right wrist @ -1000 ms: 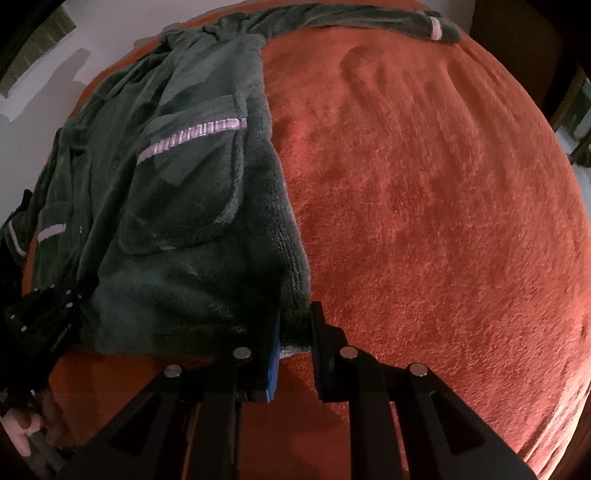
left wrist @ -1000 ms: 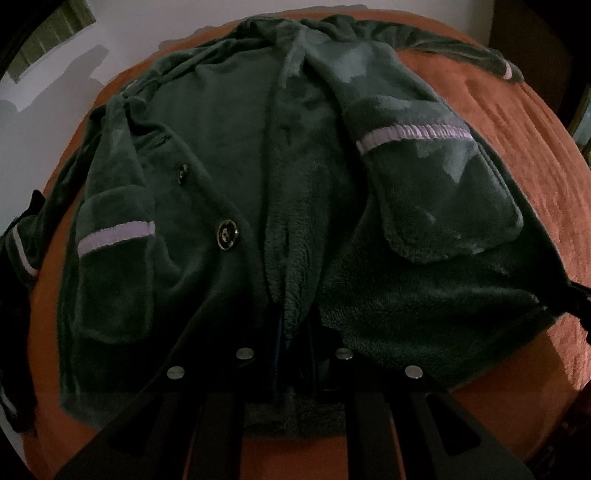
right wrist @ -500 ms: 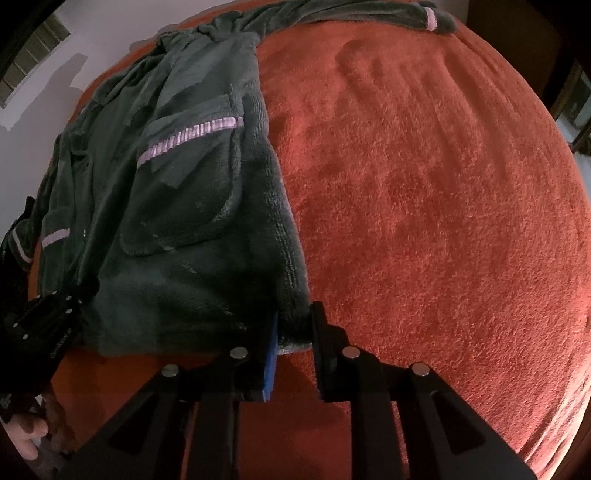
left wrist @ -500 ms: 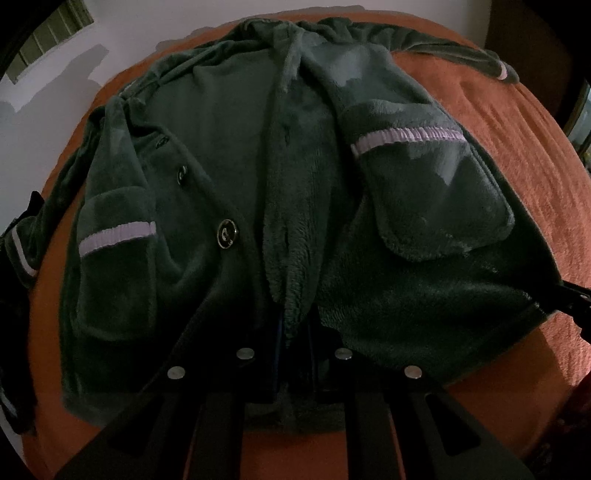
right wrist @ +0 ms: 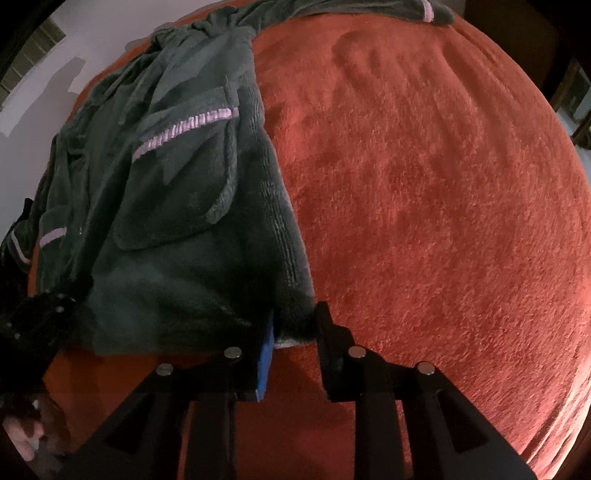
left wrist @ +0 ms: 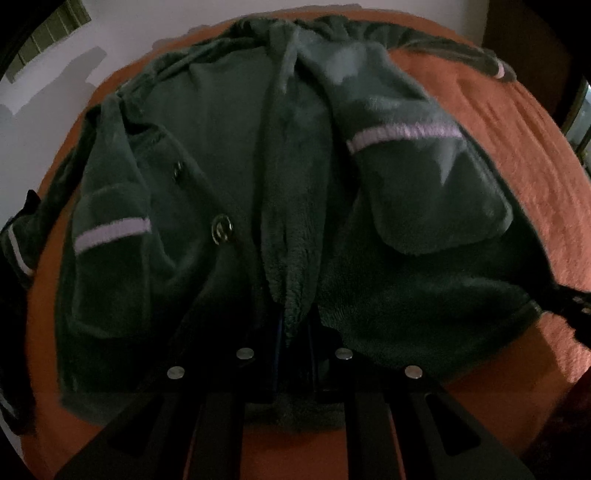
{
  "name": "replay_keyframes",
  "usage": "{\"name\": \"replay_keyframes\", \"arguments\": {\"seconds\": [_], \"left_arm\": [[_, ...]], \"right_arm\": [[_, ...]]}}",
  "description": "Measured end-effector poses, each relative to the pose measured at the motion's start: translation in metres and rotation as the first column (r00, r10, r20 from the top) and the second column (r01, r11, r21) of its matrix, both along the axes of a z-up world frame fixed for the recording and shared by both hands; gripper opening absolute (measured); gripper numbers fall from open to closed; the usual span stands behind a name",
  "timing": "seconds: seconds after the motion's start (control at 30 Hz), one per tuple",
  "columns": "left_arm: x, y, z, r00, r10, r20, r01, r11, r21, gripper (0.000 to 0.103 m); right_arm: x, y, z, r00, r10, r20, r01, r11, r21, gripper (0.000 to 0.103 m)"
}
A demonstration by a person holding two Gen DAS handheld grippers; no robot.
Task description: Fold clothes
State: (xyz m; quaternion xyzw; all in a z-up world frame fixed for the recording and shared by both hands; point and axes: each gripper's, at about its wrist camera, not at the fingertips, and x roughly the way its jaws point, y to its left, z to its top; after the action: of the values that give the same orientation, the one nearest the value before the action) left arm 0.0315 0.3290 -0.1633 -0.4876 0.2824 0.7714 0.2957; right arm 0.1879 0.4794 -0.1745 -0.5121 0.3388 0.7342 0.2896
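A dark green fleece jacket with lilac-striped pockets and a round button lies open on an orange-red blanket. My left gripper is shut on the jacket's front hem at the middle opening. My right gripper is shut on the jacket's lower right corner, at the hem's edge. The right gripper also shows at the right edge of the left wrist view; the left gripper shows at the left in the right wrist view. One sleeve stretches along the far edge.
The orange-red blanket spreads wide to the right of the jacket. A white wall stands behind the bed. A dark cloth lies at the left edge. A hand shows at the lower left.
Both grippers keep their grip on the hem. The cameras have shifted slightly and the jacket's lower edge has been drawn a little toward me.
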Motion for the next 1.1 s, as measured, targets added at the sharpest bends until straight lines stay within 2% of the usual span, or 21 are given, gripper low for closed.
{"name": "replay_keyframes", "arguments": {"seconds": [0.2, 0.27, 0.33, 0.4, 0.47, 0.53, 0.6, 0.63, 0.67, 0.7, 0.77, 0.9, 0.97, 1.1], "left_arm": [[0.002, 0.001, -0.007, 1.0, -0.012, -0.006, 0.012, 1.0, -0.023, 0.017], [0.001, -0.003, -0.001, 1.0, -0.002, 0.008, 0.002, 1.0, -0.01, 0.028], [-0.002, -0.01, 0.011, 0.999, 0.021, 0.029, -0.022, 0.999, 0.035, 0.049], [-0.003, -0.017, 0.027, 0.998, 0.037, 0.041, -0.041, 0.995, 0.09, 0.061], [-0.003, -0.025, 0.044, 0.998, 0.048, 0.043, -0.054, 0.987, 0.153, 0.064], [-0.001, -0.031, 0.062, 0.999, 0.043, -0.005, -0.041, 0.98, 0.195, 0.067], [-0.006, -0.035, 0.065, 0.999, 0.05, -0.014, -0.046, 0.978, 0.206, 0.069], [-0.009, -0.037, 0.066, 0.998, 0.053, -0.018, -0.048, 0.976, 0.211, 0.071], [-0.011, -0.04, 0.068, 0.998, 0.056, -0.023, -0.05, 0.975, 0.217, 0.071], [-0.014, -0.042, 0.07, 0.998, 0.059, -0.027, -0.052, 0.974, 0.222, 0.071], [-0.02, -0.046, 0.073, 0.997, 0.066, -0.035, -0.056, 0.971, 0.233, 0.072], [-0.03, -0.055, 0.079, 0.995, 0.08, -0.052, -0.064, 0.965, 0.255, 0.073], [-0.036, -0.06, 0.081, 0.994, 0.09, -0.059, -0.071, 0.962, 0.265, 0.073], [-0.065, -0.088, 0.074, 0.981, 0.187, -0.051, -0.17, 0.955, 0.244, 0.073]], "right_arm": [[-0.003, 0.0, 0.004, 1.0, 0.006, 0.004, -0.006, 1.0, 0.005, 0.02], [-0.003, 0.001, 0.006, 1.0, 0.006, 0.002, -0.006, 1.0, 0.004, 0.02], [-0.003, 0.003, 0.01, 1.0, 0.004, -0.004, -0.004, 1.0, 0.003, 0.02], [-0.001, 0.005, 0.016, 1.0, -0.003, -0.03, 0.003, 1.0, 0.0, 0.02], [0.0, 0.006, 0.024, 0.998, -0.008, -0.058, 0.009, 1.0, 0.011, 0.02], [0.0, 0.006, 0.035, 0.996, -0.007, -0.087, 0.011, 0.999, 0.046, 0.02], [0.0, 0.006, 0.046, 0.994, 0.001, -0.107, 0.009, 0.996, 0.093, 0.02], [-0.013, 0.003, 0.051, 0.993, 0.005, -0.115, 0.009, 0.992, 0.123, 0.02], [-0.029, -0.026, 0.052, 0.993, 0.006, -0.119, 0.012, 0.989, 0.146, 0.024], [-0.034, -0.046, 0.049, 0.993, 0.002, -0.122, 0.019, 0.986, 0.167, 0.047], [-0.035, -0.022, 0.046, 0.991, -0.01, -0.135, 0.04, 0.976, 0.216, 0.073], [-0.005, 0.006, 0.074, 0.987, -0.015, -0.162, 0.06, 0.96, 0.274, 0.074], [-0.024, 0.012, 0.071, 0.986, 0.007, -0.165, 0.041, 0.957, 0.286, 0.074], [-0.042, 0.002, 0.083, 0.975, 0.072, -0.212, -0.012, 0.963, 0.269, 0.074]]}}
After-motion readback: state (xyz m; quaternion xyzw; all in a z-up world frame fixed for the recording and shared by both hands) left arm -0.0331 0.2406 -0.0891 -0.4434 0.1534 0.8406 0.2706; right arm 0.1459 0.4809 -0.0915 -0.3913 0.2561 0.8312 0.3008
